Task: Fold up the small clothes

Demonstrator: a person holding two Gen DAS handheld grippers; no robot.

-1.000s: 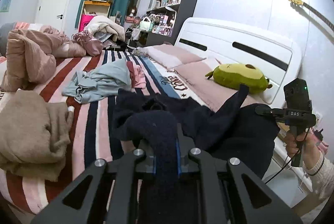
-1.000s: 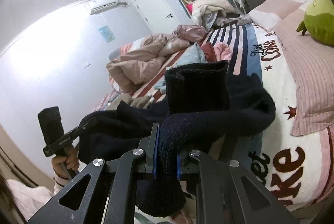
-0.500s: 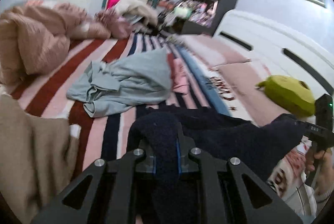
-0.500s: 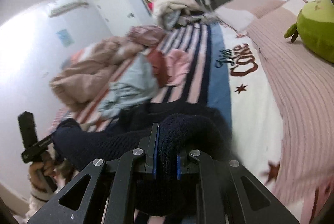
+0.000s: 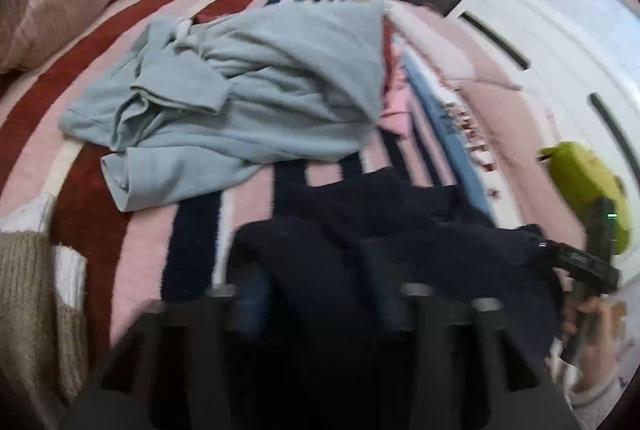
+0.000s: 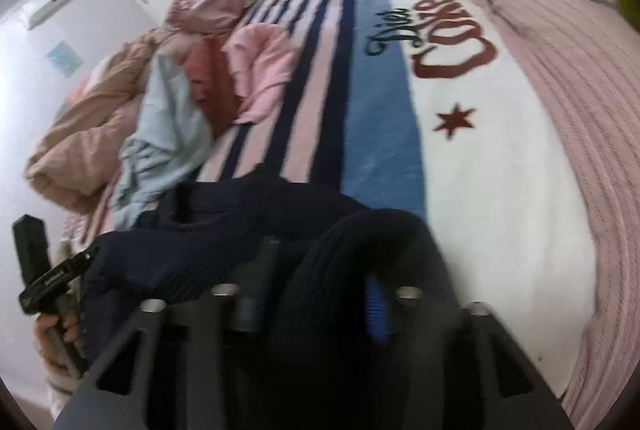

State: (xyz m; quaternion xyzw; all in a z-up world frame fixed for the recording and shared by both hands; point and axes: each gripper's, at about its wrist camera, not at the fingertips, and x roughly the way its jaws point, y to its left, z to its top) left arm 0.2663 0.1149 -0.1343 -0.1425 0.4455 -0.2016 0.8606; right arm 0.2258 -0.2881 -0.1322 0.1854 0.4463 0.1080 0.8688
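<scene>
A dark navy knit garment (image 5: 400,230) lies on the striped bed, stretched between both grippers. My left gripper (image 5: 316,306) has its jaws spread wide, with navy cloth lying loosely between them. My right gripper (image 6: 312,310) has its jaws spread too, with a ribbed navy fold (image 6: 360,270) bulging between them. The garment also shows in the right wrist view (image 6: 180,254). Each view shows the other hand-held gripper at its edge: the right one (image 5: 580,262) and the left one (image 6: 52,278). Both views are blurred.
A light blue garment (image 5: 240,101) lies crumpled beyond the navy one, with pink (image 6: 260,65) and dark red (image 6: 208,81) clothes beside it. A beige knit (image 5: 28,302) lies at left. A green plush (image 5: 580,181) and pink pillows (image 6: 580,49) sit near the headboard.
Both grippers have moved down to the bed with the navy garment and their jaws have opened from the earlier tight pinch. The garment now lies on the blanket.
</scene>
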